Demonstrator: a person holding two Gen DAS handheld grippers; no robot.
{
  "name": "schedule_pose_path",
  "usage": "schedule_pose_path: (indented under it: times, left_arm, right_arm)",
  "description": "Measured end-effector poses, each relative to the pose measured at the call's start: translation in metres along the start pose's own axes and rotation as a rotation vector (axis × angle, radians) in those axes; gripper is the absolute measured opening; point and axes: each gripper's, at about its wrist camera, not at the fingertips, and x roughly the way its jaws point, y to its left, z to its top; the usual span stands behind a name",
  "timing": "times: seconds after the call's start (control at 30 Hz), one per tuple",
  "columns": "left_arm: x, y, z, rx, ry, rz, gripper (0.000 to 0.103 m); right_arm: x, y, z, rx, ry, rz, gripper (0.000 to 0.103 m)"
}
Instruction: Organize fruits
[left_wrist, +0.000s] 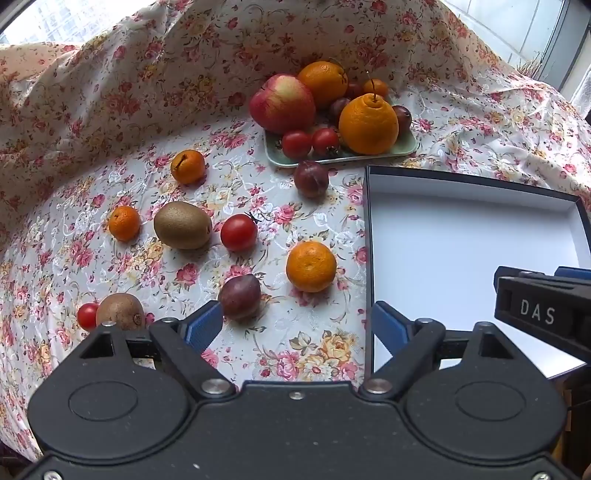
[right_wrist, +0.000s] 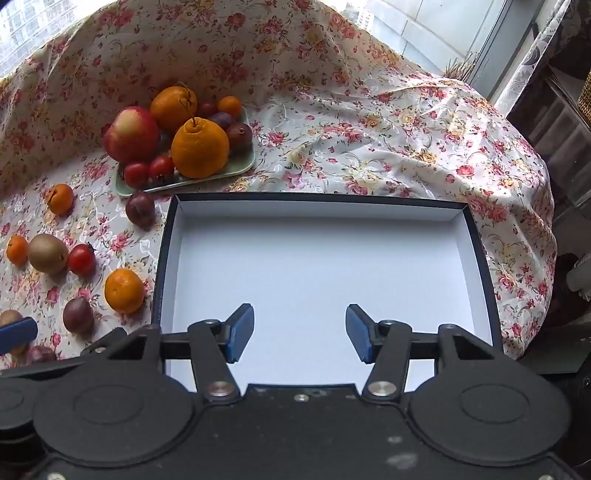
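Note:
Loose fruit lies on the floral cloth: a mandarin (left_wrist: 311, 266), a purple passion fruit (left_wrist: 240, 296), a cherry tomato (left_wrist: 238, 232), a kiwi (left_wrist: 183, 225), two small oranges (left_wrist: 124, 223) (left_wrist: 187, 167), a plum (left_wrist: 311, 178), another kiwi (left_wrist: 120, 311). A green plate (left_wrist: 404, 147) holds an apple (left_wrist: 282, 103), big oranges and tomatoes. My left gripper (left_wrist: 295, 325) is open and empty, just short of the passion fruit. My right gripper (right_wrist: 300, 332) is open and empty over the white-lined box (right_wrist: 317, 266).
The dark-rimmed box (left_wrist: 461, 251) sits right of the loose fruit. The cloth rises in folds behind and to the left. A window and dark frame (right_wrist: 495, 48) stand at the back right. The right gripper's body (left_wrist: 543, 314) shows over the box.

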Motion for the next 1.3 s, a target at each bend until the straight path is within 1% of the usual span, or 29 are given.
schedule_pose_path:
  times: [0.13, 0.23, 0.27, 0.3, 0.43, 0.57, 1.3]
  left_arm:
    - [0.006, 0.004, -0.01, 0.0, -0.006, -0.006, 0.088]
    - [0.005, 0.0, -0.01, -0.003, 0.008, -0.011, 0.088]
    - [0.006, 0.003, -0.002, -0.012, 0.025, -0.017, 0.088]
    - [0.007, 0.002, -0.003, -0.011, 0.027, -0.018, 0.088]
    - [0.008, 0.001, -0.005, -0.007, 0.033, -0.019, 0.088]
    - [0.008, 0.001, -0.005, -0.008, 0.035, -0.018, 0.088]
    - [0.011, 0.002, -0.005, -0.015, 0.056, -0.022, 0.088]
  right_arm:
    - [0.001, 0.0, 0.0, 0.003, 0.001, -0.002, 0.056]
    - [0.001, 0.001, 0.0, 0.006, 0.001, -0.005, 0.056]
    - [0.0, 0.001, -0.001, 0.007, 0.001, -0.006, 0.056]
    - [0.004, 0.008, -0.004, 0.002, 0.003, 0.0, 0.056]
    - [0.003, 0.013, -0.006, 0.002, 0.001, -0.001, 0.056]
    - [0.0, 0.001, -0.001, 0.0, 0.008, 0.02, 0.056]
    - [-0.002, 0.004, -0.001, -0.009, 0.001, 0.017, 0.056]
